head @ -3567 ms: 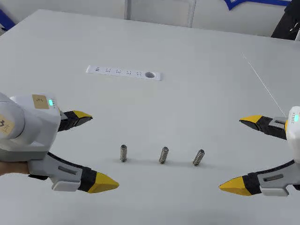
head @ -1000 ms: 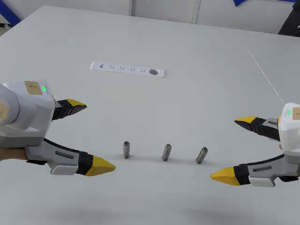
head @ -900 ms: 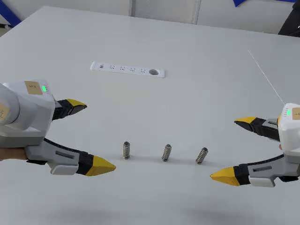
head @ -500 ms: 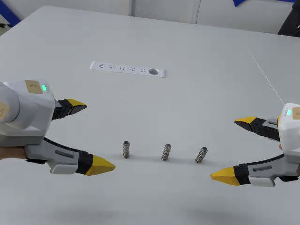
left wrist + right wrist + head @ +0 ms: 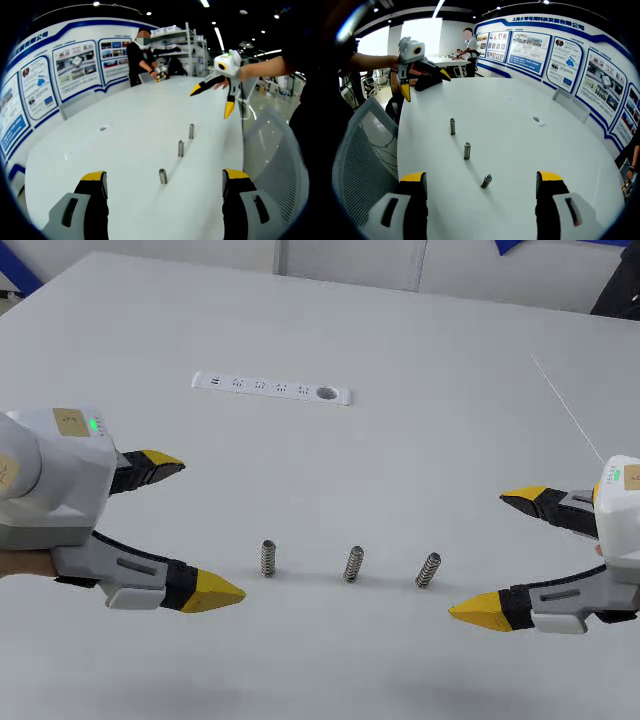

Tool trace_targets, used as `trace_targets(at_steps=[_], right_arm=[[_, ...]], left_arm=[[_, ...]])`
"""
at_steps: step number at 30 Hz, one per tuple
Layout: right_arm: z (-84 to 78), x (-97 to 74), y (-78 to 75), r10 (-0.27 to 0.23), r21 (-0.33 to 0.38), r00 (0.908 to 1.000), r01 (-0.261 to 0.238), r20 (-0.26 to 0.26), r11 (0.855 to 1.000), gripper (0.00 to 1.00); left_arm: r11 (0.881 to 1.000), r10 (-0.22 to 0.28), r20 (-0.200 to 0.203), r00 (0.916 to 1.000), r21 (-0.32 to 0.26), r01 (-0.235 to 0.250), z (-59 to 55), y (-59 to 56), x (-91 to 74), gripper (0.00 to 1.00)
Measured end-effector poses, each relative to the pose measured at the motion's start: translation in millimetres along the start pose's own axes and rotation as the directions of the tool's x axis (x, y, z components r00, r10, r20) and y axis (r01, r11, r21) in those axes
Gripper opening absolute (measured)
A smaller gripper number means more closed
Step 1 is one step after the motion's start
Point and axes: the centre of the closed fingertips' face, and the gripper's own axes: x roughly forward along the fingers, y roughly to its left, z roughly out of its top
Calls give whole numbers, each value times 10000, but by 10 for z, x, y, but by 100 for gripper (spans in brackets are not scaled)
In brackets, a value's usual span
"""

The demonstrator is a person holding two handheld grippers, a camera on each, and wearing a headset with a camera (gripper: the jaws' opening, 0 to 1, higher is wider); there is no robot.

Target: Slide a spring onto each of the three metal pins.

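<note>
— Head view?
— Left gripper [image 5: 210, 528] and right gripper [image 5: 478, 554] both spread, empty; three springs [image 5: 353, 564] upright in a row near the table's [image 5: 400, 390] near edge.
— Left gripper view?
— The row runs ahead between its jaws.
— Right gripper view?
— Same; all look sleeved over their pins, so probably nothing is left.

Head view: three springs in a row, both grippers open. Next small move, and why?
Probably ease the right gripper toward the rightmost spring to straighten it: it leans, the middle spring and left spring stand nearly upright, and the left gripper is farther off.
</note>
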Motion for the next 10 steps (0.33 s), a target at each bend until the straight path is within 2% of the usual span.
trace_targets(at_steps=[10], right_arm=[[-14, -21, -26, -58, 3, 10000, 58, -12, 10000, 91]], left_arm=[[10000, -38, -26, 10000, 0, 38, 4, -14, 7, 97]])
